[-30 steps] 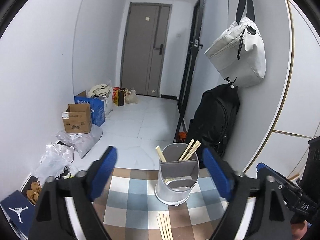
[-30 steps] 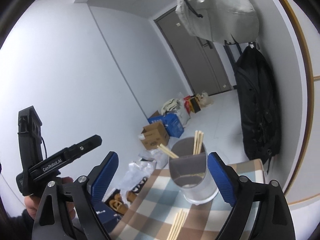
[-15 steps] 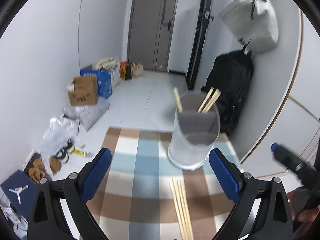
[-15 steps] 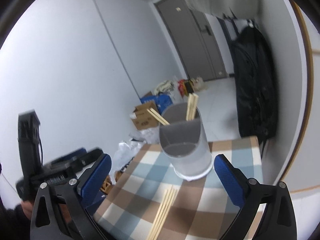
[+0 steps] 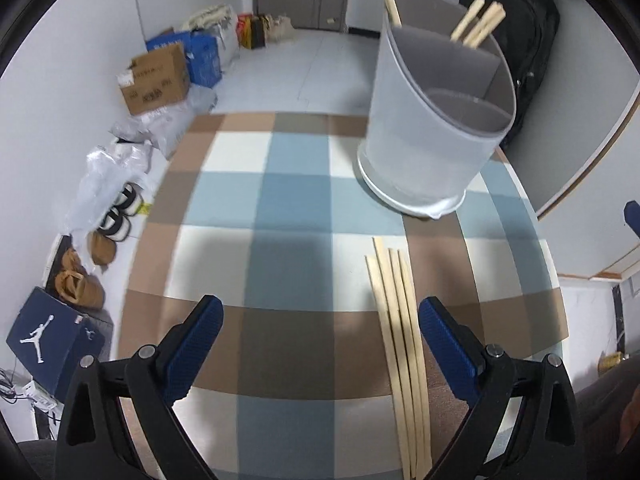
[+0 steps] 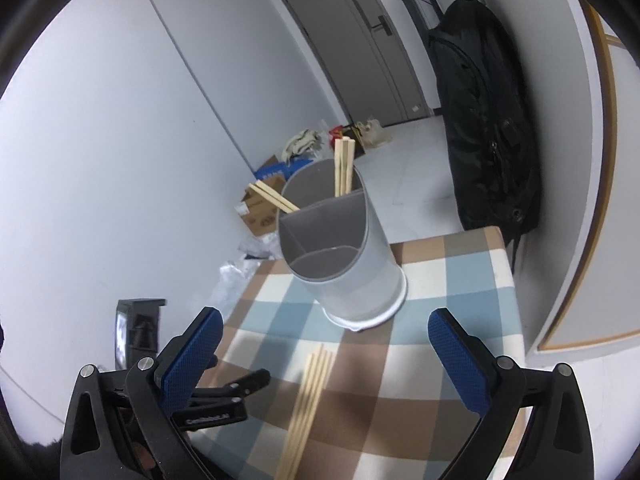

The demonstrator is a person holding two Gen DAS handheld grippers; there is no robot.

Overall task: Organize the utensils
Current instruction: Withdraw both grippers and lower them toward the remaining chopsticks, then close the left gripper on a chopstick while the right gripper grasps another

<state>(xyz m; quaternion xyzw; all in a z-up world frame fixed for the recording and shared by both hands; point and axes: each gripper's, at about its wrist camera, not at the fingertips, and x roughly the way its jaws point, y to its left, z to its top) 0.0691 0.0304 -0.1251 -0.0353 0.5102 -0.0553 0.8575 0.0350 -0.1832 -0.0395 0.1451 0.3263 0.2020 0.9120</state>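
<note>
So the loose chopsticks (image 5: pixel 400 340) are lying in a tight bundle on the checked tablecloth (image 5: pixel 280 208), just in front of the grey utensil holder (image 5: pixel 436 120), which stands upright near the far edge of the table. A few sticks are already in the holder (image 5: pixel 478 26), leaning out of its taller back sections, while the low front section looks empty (can't see the very bottom though). I'd call this partly done: some are put away and four or so are left on the cloth, none picked up yet.

The left gripper (image 5: pixel 320 344) hangs over the near end of the bundle with its jaws spread wide and nothing between the pads; the sticks sit just inside the right-hand pad. The right gripper (image 6: pixel 324 354) is also wide open and empty, pointed at the holder with the bundle below it. What's left, I reckon, is grabbing the bundle and dropping it into a section.
</note>
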